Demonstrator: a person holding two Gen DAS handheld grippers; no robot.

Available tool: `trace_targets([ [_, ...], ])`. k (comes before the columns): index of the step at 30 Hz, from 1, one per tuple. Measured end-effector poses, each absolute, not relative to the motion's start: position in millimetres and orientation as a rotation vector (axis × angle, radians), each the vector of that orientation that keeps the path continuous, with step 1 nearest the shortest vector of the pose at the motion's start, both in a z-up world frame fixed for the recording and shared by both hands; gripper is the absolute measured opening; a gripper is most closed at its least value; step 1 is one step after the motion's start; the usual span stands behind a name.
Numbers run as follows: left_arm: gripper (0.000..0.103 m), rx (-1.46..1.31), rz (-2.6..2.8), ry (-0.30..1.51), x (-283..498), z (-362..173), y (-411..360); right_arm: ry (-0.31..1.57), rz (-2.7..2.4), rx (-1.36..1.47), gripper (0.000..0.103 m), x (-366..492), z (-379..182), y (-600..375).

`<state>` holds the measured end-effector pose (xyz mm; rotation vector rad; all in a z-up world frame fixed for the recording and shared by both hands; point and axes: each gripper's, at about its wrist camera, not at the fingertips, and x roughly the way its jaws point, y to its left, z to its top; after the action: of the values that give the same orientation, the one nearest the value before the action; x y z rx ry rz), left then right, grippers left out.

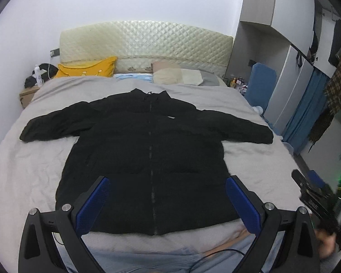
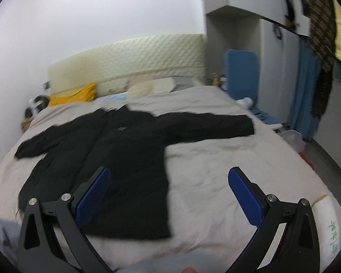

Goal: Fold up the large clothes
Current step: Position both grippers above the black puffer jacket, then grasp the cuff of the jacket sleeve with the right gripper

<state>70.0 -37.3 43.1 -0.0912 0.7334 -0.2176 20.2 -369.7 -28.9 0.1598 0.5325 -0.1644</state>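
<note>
While both tongs hover empty, the black jacket [image 1: 147, 154] lies unfolded on the bed [image 1: 29, 173].

Zipped shut and face up on the grey cover, sleeves thrown out to either side, it looks laid flat so a fold can begin cleanly. Left gripper [image 1: 167, 195] hangs over the hem with its blue pads spread wide; right gripper [image 2: 169, 190] is likewise spread, nearer the right sleeve [image 2: 206, 125], probably readying for that side first.

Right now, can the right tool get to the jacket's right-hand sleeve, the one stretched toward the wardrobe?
Probably yes. The right tool is open and empty, and only bare grey bedcover lies between it and the sleeve of the black jacket; nothing rests on it.
</note>
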Motion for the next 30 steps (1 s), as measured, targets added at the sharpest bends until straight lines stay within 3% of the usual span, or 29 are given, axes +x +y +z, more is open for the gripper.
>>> trace_targets([
  [12,0.103,-0.067,-0.237,0.780,114,78,-77,0.604,-0.208,0.555,0.099,149,-127,-550],
  [30,0.103,-0.055,-0.149,1.020,230,-19,-137,0.601,-0.214,0.819,0.099,289,-238,-661],
])
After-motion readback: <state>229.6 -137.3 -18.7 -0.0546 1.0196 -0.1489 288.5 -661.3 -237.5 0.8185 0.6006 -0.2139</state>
